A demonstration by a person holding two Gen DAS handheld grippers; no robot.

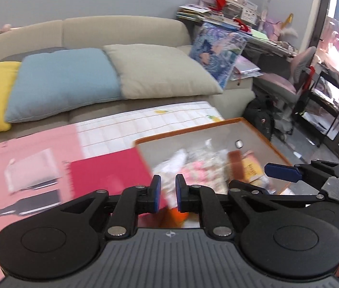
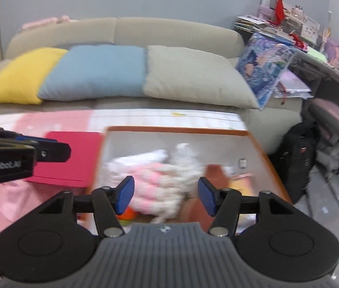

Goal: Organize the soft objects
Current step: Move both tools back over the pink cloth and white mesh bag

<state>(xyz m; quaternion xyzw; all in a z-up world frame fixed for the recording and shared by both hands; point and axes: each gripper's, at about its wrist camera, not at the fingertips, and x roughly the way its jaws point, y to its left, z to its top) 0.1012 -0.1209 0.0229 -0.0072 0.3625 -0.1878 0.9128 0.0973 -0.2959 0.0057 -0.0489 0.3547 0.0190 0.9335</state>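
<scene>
Behind the table stands a beige sofa (image 2: 169, 33). Both grippers hover empty: left gripper (image 1: 168, 193) narrow, right gripper (image 2: 166, 195) wide. Pink-white soft toy (image 2: 160, 187) lies in the orange-rimmed box (image 2: 176, 129) at twelve o'clock; next probably lowering to grasp it.

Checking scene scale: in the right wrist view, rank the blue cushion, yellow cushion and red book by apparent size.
1. blue cushion
2. yellow cushion
3. red book, though it lies nearer the camera, so its rank against the yellow one is unsure.
</scene>
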